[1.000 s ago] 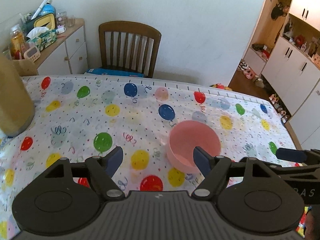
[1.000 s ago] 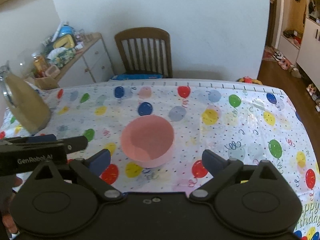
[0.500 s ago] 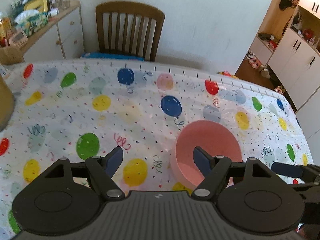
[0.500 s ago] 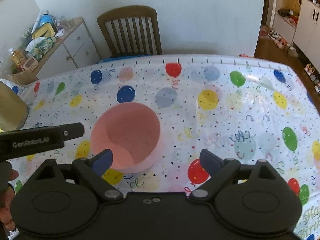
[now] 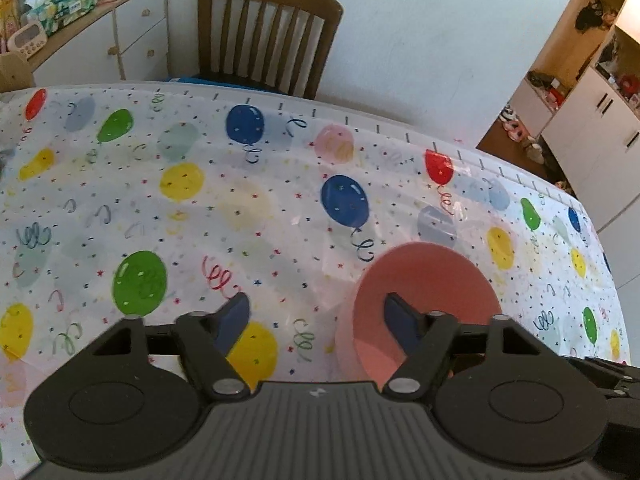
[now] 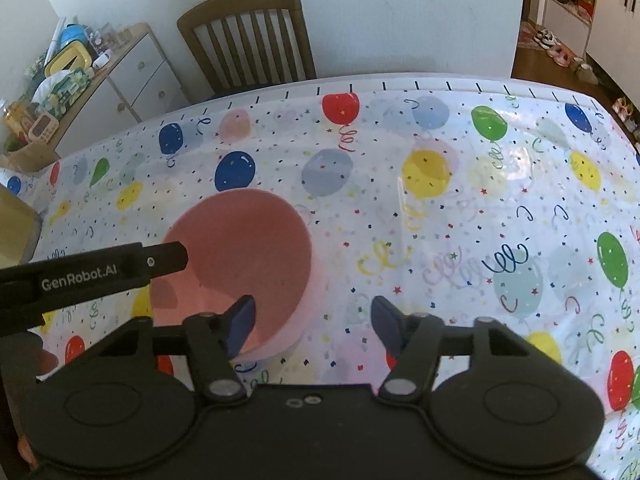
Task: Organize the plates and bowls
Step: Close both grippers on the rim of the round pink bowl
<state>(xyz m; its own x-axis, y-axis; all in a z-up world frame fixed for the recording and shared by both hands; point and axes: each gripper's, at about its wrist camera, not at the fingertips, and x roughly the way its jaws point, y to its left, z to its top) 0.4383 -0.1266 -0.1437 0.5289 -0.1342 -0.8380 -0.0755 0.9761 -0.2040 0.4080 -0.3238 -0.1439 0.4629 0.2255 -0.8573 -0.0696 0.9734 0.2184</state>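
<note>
Below, two black hand-held grippers with dark blue finger pads straddle opposite walls of one round pink plastic bowl (image 5: pixel 424 296) on a dining table.

Seen from the left wrist, the left gripper (image 5: pixel 314 320) has one finger on either side of the bowl's wall at the bowl's nine o'clock side: one pad hangs inside the bowl, the other outside over the cloth. Its jaws are closing, the wall between them, and a clear gap still shows at the outer pad.

Seen from the right wrist, the right gripper (image 6: pixel 314 320) takes the bowl's wall nearest that camera, at about five o'clock on the rim: one pad is inside the bowl, the other outside above the cloth. Its jaws are closing too, with the wall between them and the outer pad still apart from it. In this view the left gripper's black arm, printed with a white maker's name, reaches in from nine o'clock and ends over the bowl's rim.

A glossy white tablecloth printed with coloured balloons and streamers (image 5: pixel 200 208) lies under the upright bowl. At twelve o'clock beyond the table stands a brown wooden slat-back chair (image 5: pixel 268 36), and at ten o'clock a cluttered white drawer cabinet with a wooden top (image 5: pixel 120 40).
</note>
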